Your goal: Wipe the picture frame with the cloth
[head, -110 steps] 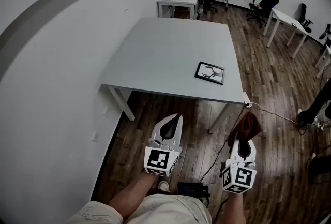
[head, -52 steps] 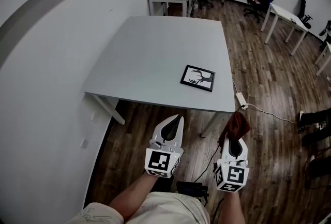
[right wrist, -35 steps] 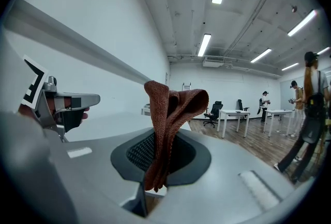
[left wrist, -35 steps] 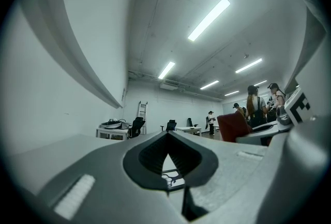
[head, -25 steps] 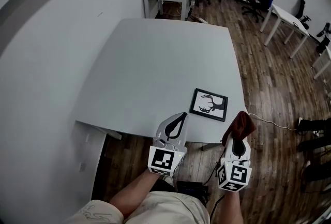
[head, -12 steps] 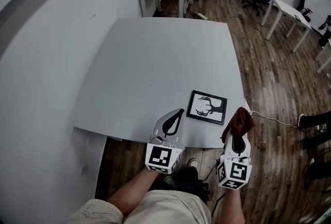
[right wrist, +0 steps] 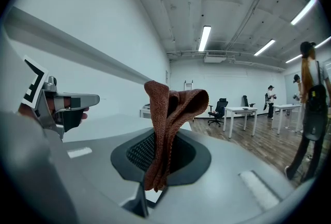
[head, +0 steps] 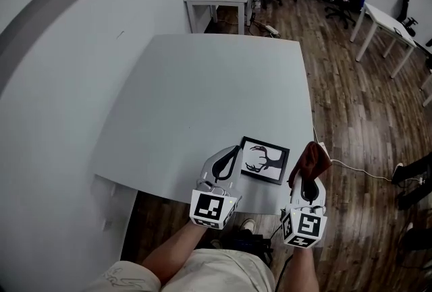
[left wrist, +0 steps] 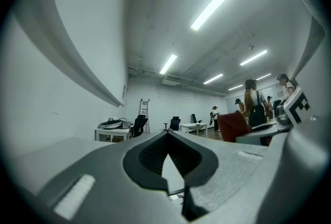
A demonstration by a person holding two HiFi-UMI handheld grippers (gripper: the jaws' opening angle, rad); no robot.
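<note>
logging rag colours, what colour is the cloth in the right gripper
The cloth is reddish brown, knitted texture; clearest in the right gripper view.

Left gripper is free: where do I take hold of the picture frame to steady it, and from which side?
Take the picture frame by its left border, coming low from the left, where the left gripper sits. It lies flat on the table, so only the thin rim offers a bite. Open the shut jaws first; that probably leaves the face free for the cloth.
</note>
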